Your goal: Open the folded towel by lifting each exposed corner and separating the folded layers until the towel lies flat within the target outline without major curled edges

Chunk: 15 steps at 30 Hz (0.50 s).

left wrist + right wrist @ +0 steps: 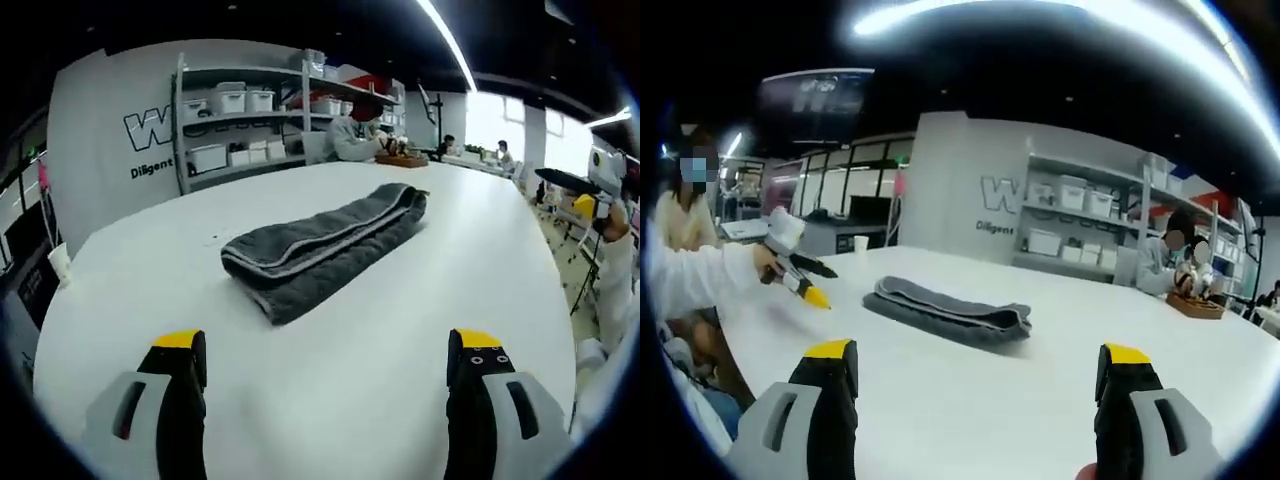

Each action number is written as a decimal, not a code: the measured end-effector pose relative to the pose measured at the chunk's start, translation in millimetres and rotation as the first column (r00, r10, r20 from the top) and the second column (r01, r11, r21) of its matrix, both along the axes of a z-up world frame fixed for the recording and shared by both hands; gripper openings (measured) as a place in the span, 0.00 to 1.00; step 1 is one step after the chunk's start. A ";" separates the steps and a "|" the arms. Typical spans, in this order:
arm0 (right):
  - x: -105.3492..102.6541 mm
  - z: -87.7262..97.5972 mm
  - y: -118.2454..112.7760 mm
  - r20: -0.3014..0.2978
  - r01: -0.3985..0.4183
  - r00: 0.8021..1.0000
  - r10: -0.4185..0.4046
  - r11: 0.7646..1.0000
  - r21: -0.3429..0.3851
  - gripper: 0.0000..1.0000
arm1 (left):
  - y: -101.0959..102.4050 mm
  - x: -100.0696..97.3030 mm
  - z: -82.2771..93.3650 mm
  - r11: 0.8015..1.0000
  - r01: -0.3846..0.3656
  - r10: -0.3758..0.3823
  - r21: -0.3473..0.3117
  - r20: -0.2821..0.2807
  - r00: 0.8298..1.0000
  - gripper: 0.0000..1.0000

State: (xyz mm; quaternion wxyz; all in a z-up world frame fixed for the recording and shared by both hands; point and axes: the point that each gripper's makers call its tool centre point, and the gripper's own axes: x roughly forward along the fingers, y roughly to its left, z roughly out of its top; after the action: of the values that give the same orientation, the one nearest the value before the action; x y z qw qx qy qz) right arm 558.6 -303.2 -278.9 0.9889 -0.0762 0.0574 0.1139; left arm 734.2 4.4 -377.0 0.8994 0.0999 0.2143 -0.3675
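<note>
One grey towel lies folded on white table.

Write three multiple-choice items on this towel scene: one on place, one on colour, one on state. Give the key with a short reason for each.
1. Where does the towel lie?
A. on the white table
B. on a shelf
C. in a basket

2. What colour is the towel?
A. red
B. dark grey
C. yellow

3. How does the left gripper stand?
A. shut on the towel
B. shut on a cup
C. open, short of the towel

Key:
1 A: the towel rests on the table top in both views.
2 B: the cloth is dark grey with a paler edge band.
3 C: its two jaws stand wide apart with bare table between them and the folded towel beyond; the right gripper stands open too.
</note>
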 end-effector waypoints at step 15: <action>2.3 -14.7 -7.8 -0.075 0.023 0.997 -0.027 0.998 -0.055 0.99 | -26.4 47.4 -34.9 1.000 0.006 -0.007 -0.017 -0.042 0.999 0.97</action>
State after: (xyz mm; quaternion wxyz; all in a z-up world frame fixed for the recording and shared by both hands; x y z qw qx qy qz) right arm 560.9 -311.0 -293.6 0.9849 -0.0979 0.0987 0.1028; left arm 781.6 -22.1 -411.9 0.8944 0.0851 0.2296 -0.3743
